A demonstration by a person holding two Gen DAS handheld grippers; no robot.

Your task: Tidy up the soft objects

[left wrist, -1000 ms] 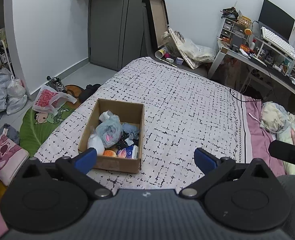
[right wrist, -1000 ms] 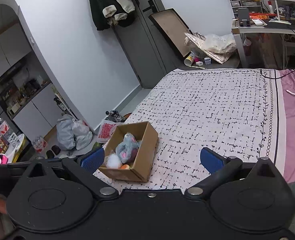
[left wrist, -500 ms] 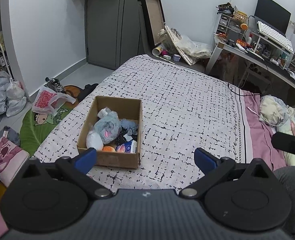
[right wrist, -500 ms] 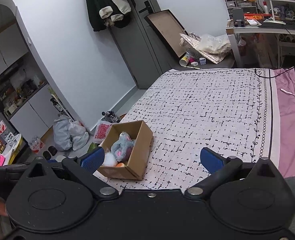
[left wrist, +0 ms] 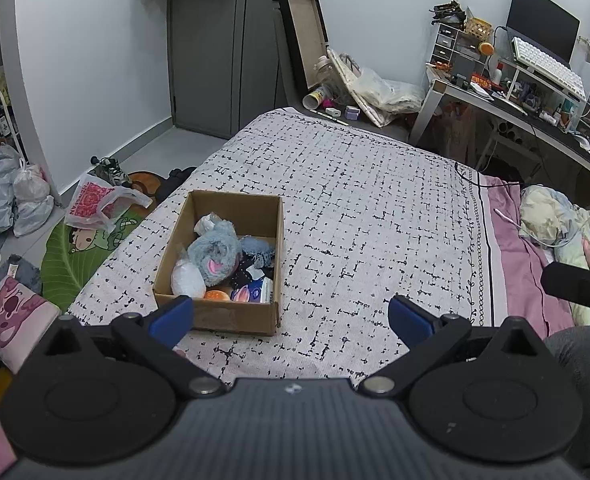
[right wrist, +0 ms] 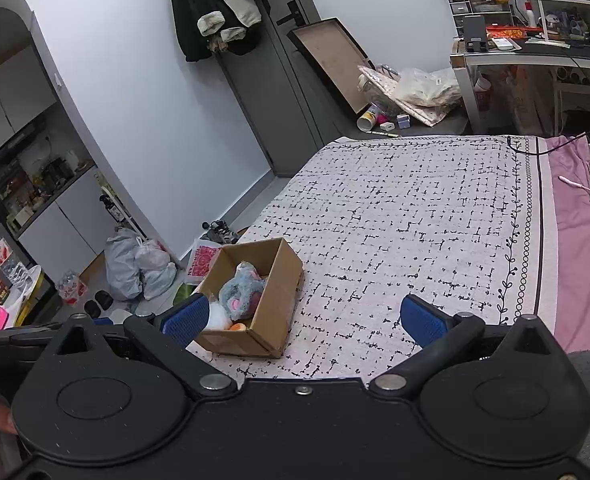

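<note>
The left gripper [left wrist: 293, 316] hangs over the near edge of the bed [left wrist: 375, 208] with its blue-padded jaws spread wide and nothing between them. Ahead of it and a little to its left sits the box [left wrist: 219, 314], a brown cardboard carton open at the top, resting on the black-and-white blanket. The left jaw's pad overlaps the box's near wall in the left wrist view; whether they touch cannot be told.

Inside the box lies a fluffy blue plush [left wrist: 215, 254] with a pink patch, roughly in the middle. Toward the gripper from the plush are a white ball [left wrist: 187, 280], an orange ball [left wrist: 217, 295] and a small blue-and-white pack [left wrist: 253, 292] against the near wall. A dark cloth [left wrist: 251, 268] and a pale blue tuft fill the right side of the box.

The right gripper [right wrist: 305, 318] is also held above the near edge of the bed, jaws wide apart and empty. From it the box [right wrist: 273, 300] lies ahead and to the left, seen corner-on, with the plush [right wrist: 241, 290] showing above the rim and the white ball [right wrist: 219, 316] just behind the left pad. The rest of the blanket ahead of both grippers stretches to the far end of the bed.

Beyond the right gripper's right side a pink sheet [right wrist: 579, 232] borders the blanket. Off the bed's left side, on the floor, stand grey bags [right wrist: 139, 268].
</note>
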